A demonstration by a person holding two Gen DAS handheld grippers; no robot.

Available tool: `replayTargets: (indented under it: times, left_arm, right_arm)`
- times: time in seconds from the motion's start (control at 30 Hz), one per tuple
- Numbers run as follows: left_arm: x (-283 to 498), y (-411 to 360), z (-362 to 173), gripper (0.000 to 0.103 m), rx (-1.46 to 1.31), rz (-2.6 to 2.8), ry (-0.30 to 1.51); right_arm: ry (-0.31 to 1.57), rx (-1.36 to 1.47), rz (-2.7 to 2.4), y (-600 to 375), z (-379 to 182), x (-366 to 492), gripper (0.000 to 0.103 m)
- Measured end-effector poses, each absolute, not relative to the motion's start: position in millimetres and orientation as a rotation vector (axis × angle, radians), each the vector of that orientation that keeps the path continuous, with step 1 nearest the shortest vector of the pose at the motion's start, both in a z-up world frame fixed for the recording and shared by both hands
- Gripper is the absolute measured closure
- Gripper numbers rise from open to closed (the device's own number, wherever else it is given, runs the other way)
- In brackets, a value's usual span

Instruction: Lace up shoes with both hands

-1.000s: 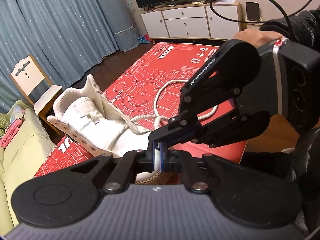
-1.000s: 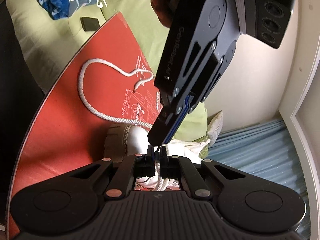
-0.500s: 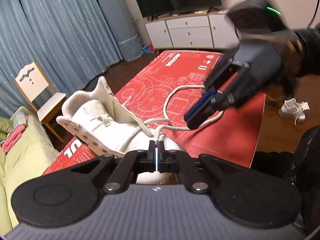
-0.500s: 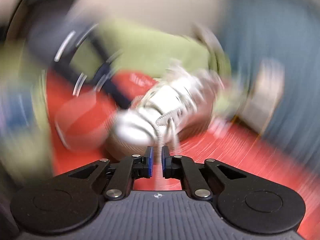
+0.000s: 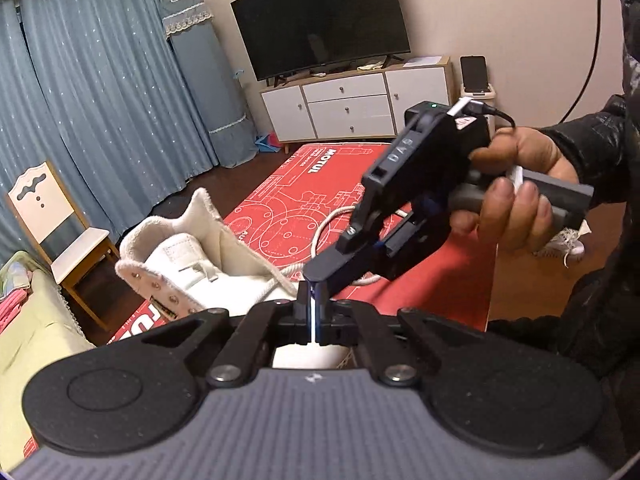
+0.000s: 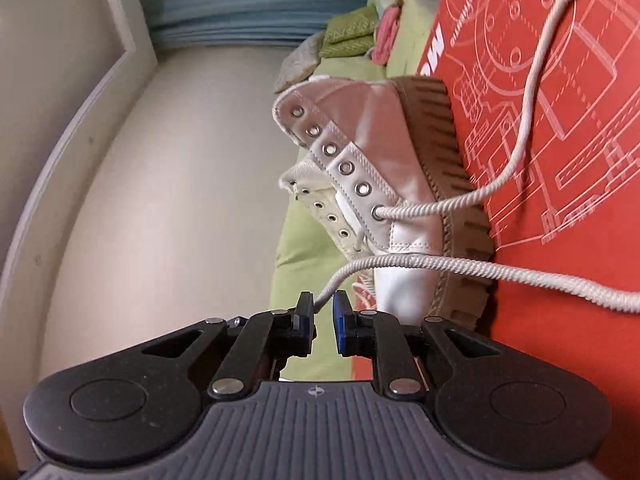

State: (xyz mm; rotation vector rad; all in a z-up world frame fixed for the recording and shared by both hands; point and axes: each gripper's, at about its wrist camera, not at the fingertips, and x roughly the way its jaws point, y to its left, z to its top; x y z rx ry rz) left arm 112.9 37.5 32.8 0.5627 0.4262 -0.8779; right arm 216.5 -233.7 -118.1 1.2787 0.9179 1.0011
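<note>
A white high-top boot [image 6: 384, 184] lies on a red printed board [image 6: 568, 208], just ahead of both claws, its lace [image 6: 472, 268] fed only through the lowest eyelets. The left gripper [image 5: 313, 309] is clenched, apparently pinching the lace end to steady it. The right gripper [image 6: 323, 314], its jaws opening around the strand without pressing it, appears to be releasing for a fresh hold.

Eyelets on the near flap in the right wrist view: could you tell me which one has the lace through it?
The bottom eyelet, nearest the toe; the others stand empty.
</note>
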Motion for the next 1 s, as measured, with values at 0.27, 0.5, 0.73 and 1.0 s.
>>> replayTargets:
  times: [0.27,0.5,0.73,1.0]
  left_arm:
    - [110.2,51.9,25.5,0.103,0.537,-0.886,0.43]
    - [117.9,58.6,22.4,0.102,0.499,-0.86,0.442]
    - [132.8,72.4,24.7,0.099,0.469,-0.758,0.436]
    - [135.4,78.8,23.4,0.095,0.496,-0.724,0.433]
  right_arm:
    - [0.956,1.327,0.986,-219.6,-128.7,222.9,0.09]
    - [0.906,1.177,0.929,-213.4,-108.9,217.5,0.099]
    - [0.628,0.885,0.727,-198.3,-53.2,208.1,0.099]
    - [0.497,0.497,0.543,-147.1,-29.9,192.8,0.099]
